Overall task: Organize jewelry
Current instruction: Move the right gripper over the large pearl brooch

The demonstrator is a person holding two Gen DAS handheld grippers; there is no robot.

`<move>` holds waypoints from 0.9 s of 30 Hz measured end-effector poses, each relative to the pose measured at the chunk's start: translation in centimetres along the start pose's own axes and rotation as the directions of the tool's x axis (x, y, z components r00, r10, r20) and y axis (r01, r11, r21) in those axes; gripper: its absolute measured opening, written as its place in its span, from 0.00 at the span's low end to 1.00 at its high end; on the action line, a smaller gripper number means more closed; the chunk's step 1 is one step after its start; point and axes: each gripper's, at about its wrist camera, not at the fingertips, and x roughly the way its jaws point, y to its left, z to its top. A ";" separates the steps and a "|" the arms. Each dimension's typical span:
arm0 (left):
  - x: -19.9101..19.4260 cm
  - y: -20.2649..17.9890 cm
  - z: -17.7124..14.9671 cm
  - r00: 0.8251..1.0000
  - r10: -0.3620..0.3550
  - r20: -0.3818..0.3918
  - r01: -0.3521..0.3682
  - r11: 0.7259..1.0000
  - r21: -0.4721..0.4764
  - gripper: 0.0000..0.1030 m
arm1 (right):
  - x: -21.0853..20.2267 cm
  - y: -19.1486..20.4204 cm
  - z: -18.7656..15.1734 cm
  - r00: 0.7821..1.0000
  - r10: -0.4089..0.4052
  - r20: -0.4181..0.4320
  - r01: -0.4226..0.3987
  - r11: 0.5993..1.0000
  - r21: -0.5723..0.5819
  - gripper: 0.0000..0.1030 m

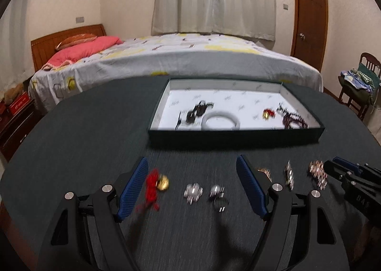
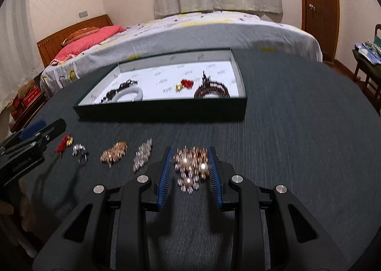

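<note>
My left gripper [image 1: 191, 184] is spread wide, low over the dark table [image 2: 297, 128], with a red-tasselled gold charm [image 1: 158, 184] and two silver pieces [image 1: 193, 192] between its fingers, untouched. My right gripper [image 2: 189, 171] is narrowed around a gold-and-pearl cluster [image 2: 190, 167]; contact is too blurred to tell. Tray [image 1: 235, 138] beyond holds a white bangle [image 1: 220, 121] and dark beads [image 1: 294, 121].

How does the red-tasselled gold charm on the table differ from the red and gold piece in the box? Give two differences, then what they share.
The tasselled charm lies on the dark table, between the open left gripper fingers; the red and gold piece lies inside the box on its white lining. The charm's red cords trail long and loose; the boxed piece looks compact. Both pair red with gold.
</note>
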 end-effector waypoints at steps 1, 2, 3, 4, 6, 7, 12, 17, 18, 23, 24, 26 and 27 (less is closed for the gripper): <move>0.0 0.1 -0.3 1.000 0.005 -0.010 -0.005 1.000 -0.002 0.72 | 0.0 0.1 -0.3 1.000 -0.001 -0.005 0.001 1.000 -0.001 0.28; 0.0 0.2 -0.5 1.000 0.008 -0.016 -0.008 1.000 -0.005 0.72 | 0.1 0.0 -0.6 1.000 0.001 -0.011 -0.001 1.000 -0.002 0.28; 0.0 0.3 -0.7 1.000 0.010 -0.021 -0.011 1.000 -0.009 0.72 | 0.1 0.0 -0.7 1.000 0.001 -0.013 -0.001 1.000 -0.003 0.28; 0.0 0.4 -0.9 1.000 0.013 -0.024 -0.014 1.000 -0.013 0.72 | 0.1 0.0 -0.8 1.000 0.000 -0.016 0.000 1.000 -0.004 0.28; 0.0 0.6 -1.1 1.000 0.017 -0.026 -0.017 1.000 -0.018 0.72 | 0.2 0.0 -0.9 1.000 -0.001 -0.020 0.001 1.000 -0.003 0.28; 0.0 0.7 -1.1 0.999 0.019 -0.025 -0.019 1.000 -0.021 0.72 | 0.2 0.0 -1.0 1.000 -0.002 -0.022 0.002 1.000 -0.002 0.28; 0.2 0.8 -1.3 0.999 0.021 -0.036 -0.022 0.999 -0.024 0.72 | 0.5 0.1 -1.0 0.999 -0.007 -0.039 0.007 1.000 -0.003 0.28; 0.5 1.0 -1.5 0.998 0.020 -0.052 -0.022 0.999 -0.034 0.72 | 0.7 0.1 -0.9 0.998 -0.014 -0.055 0.014 1.000 0.001 0.41; 0.5 1.0 -1.5 0.998 0.020 -0.054 -0.022 0.999 -0.035 0.72 | 0.7 0.0 -0.8 0.998 -0.014 -0.053 0.014 1.000 0.003 0.41; 0.6 1.1 -1.6 0.998 0.020 -0.058 -0.022 0.999 -0.039 0.72 | 0.8 0.2 -0.3 0.999 -0.023 -0.049 0.023 1.000 -0.003 0.41; 0.7 1.1 -1.5 0.998 0.020 -0.058 -0.022 0.999 -0.040 0.72 | 0.9 0.2 -0.2 0.998 -0.026 -0.050 0.026 1.000 -0.006 0.41; 0.7 1.1 -1.6 0.998 0.019 -0.060 -0.021 0.999 -0.041 0.72 | 1.3 0.2 0.1 0.998 -0.031 -0.063 0.030 1.000 -0.009 0.41; 0.7 1.2 -1.6 0.998 0.018 -0.061 -0.021 0.999 -0.041 0.72 | 1.5 0.2 0.2 0.997 -0.034 -0.073 0.033 0.999 -0.012 0.42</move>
